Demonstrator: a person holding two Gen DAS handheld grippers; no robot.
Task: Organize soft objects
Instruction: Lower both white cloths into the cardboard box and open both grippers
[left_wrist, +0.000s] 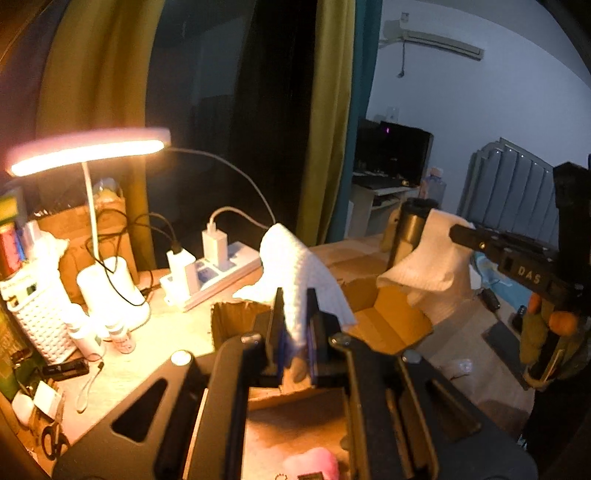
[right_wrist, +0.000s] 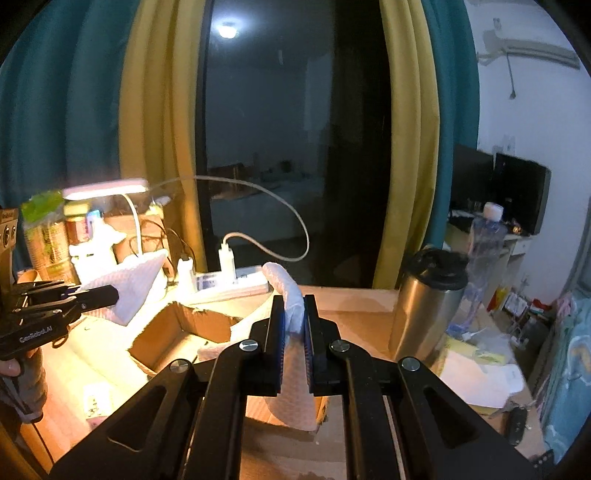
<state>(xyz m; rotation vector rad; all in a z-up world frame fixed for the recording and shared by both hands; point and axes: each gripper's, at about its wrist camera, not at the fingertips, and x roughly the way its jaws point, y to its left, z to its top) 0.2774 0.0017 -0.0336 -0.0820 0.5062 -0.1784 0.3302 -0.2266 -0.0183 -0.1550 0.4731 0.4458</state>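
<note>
Pinching opposite corners, we hold the limp, light white waffle-textured cloth (left_wrist: 295, 266) mid-frame, left gripper (left_wrist: 295, 317) and right gripper (right_wrist: 293, 314) both clamped tight on it.

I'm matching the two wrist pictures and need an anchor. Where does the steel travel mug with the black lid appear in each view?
Left wrist view: the steel travel mug stands right of centre, partly hidden by the white cloth held in the right gripper.
Right wrist view: the mug stands right of centre on the desk, beside a clear water bottle.
Shared landmark: the white power strip with its plugged-in charger.
</note>
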